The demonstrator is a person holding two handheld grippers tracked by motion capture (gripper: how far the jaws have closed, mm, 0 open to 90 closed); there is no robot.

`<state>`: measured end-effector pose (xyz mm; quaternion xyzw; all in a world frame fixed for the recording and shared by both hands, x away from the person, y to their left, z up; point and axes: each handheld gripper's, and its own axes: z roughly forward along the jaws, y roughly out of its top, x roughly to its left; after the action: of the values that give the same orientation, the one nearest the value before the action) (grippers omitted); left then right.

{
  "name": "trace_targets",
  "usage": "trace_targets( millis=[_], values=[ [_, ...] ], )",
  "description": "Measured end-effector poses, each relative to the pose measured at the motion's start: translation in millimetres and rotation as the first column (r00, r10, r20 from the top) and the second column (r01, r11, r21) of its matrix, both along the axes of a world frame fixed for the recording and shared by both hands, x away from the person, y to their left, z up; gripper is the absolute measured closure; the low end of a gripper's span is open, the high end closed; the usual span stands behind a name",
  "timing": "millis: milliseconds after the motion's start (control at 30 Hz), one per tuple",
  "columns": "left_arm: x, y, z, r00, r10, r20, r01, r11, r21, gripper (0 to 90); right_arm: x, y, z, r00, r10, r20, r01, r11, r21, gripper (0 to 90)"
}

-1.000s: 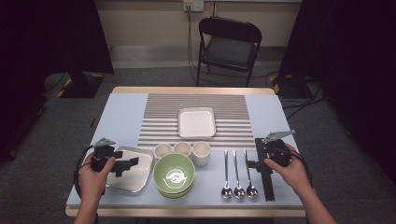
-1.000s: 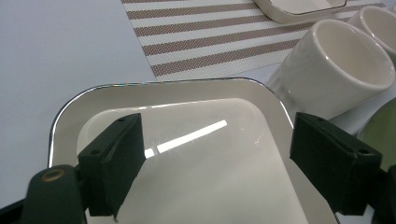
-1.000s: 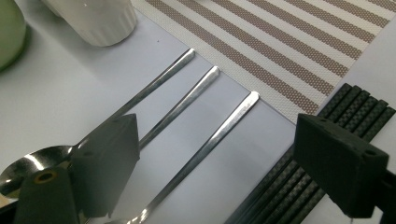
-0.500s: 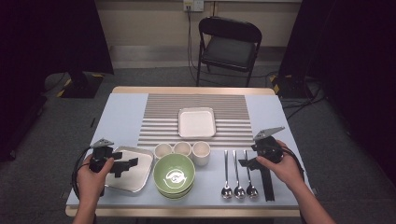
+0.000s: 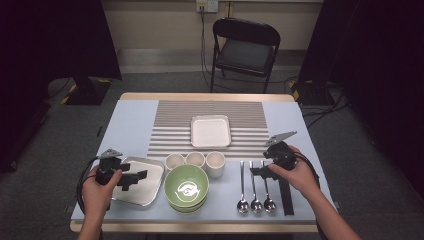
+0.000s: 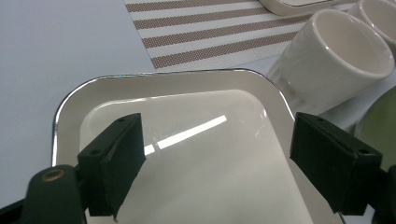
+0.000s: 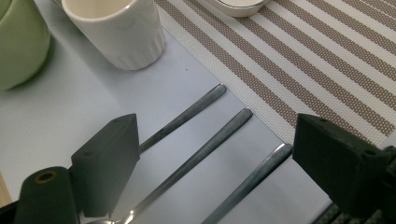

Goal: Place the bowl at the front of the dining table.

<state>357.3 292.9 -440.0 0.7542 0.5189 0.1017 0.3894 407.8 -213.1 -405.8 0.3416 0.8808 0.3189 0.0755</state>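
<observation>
My left gripper [image 5: 133,180] hovers open over a shiny silver tray [image 5: 146,195] at the table's front left. In the left gripper view its jaws stand wide apart above the tray [image 6: 182,140], with nothing between them. My right gripper [image 5: 257,171] is open low over the handles of three spoons [image 5: 255,187] at the front right. The right gripper view has the spoon handles [image 7: 205,144] lying between and below its spread jaws, untouched.
Three cream cups [image 5: 195,160] stand in a row behind a green bowl [image 5: 187,188]. A white square plate [image 5: 210,131] rests on the striped mat [image 5: 170,120]. A black strip [image 5: 286,195] lies right of the spoons. A folding chair [image 5: 245,50] stands beyond the table.
My right gripper has moved left, from beside the black strip to above the spoon handles. The left gripper has stayed over the tray.
</observation>
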Motion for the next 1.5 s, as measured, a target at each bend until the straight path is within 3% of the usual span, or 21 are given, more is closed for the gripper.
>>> trace_targets(
  millis=[633,1500],
  values=[
    [0.1,-3.4,-0.1,0.9999,-0.012,-0.004,0.012,0.9998,0.017,17.3,8.4,17.2,8.1,0.9995,0.030,-0.002,-0.030,1.000,0.003,14.3],
    [0.6,-2.4,-2.1,0.9999,-0.012,0.001,0.012,0.9998,0.016,17.1,12.4,49.2,33.7,0.9950,0.098,0.021,-0.098,0.995,-0.012,14.3]
  ],
)
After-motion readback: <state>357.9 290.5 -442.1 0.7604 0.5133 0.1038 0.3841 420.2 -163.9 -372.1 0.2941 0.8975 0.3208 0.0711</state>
